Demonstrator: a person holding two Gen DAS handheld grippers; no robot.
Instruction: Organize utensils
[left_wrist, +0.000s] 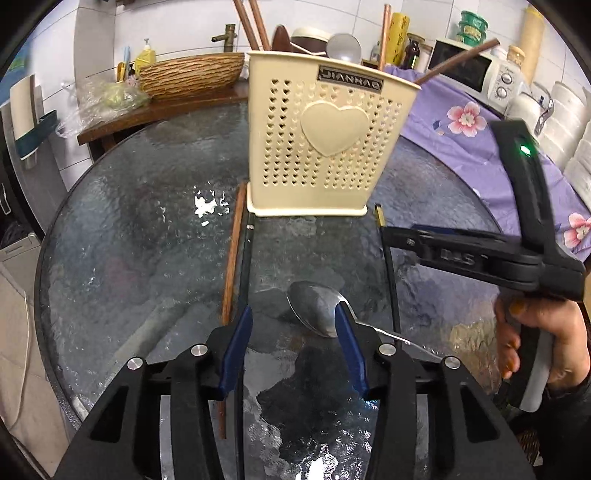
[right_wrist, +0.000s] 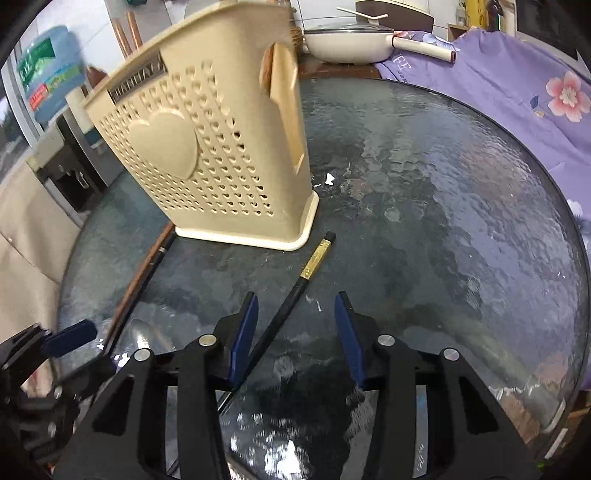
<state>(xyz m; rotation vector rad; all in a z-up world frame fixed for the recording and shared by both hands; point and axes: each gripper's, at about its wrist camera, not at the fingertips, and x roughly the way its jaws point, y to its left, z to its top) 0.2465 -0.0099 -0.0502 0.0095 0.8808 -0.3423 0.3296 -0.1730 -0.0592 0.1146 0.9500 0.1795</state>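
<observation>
A cream perforated utensil holder (left_wrist: 325, 144) with a heart stands on the round glass table (left_wrist: 129, 236); it also shows in the right wrist view (right_wrist: 207, 155). A metal spoon (left_wrist: 317, 306) lies just ahead of my open left gripper (left_wrist: 295, 317), its bowl beside the right finger. A brown chopstick (left_wrist: 232, 254) and a black one (left_wrist: 246, 254) lie left of the spoon. Another black chopstick with a gold band (right_wrist: 295, 291) lies between the fingers of my open right gripper (right_wrist: 295, 306), which also shows in the left wrist view (left_wrist: 391, 232).
A woven basket (left_wrist: 192, 75) and bottles stand on the wooden shelf behind the table. A purple flowered cloth (left_wrist: 480, 147) covers things at the right, with a microwave (left_wrist: 476, 70) on it. A white pan (right_wrist: 351, 42) sits beyond the table.
</observation>
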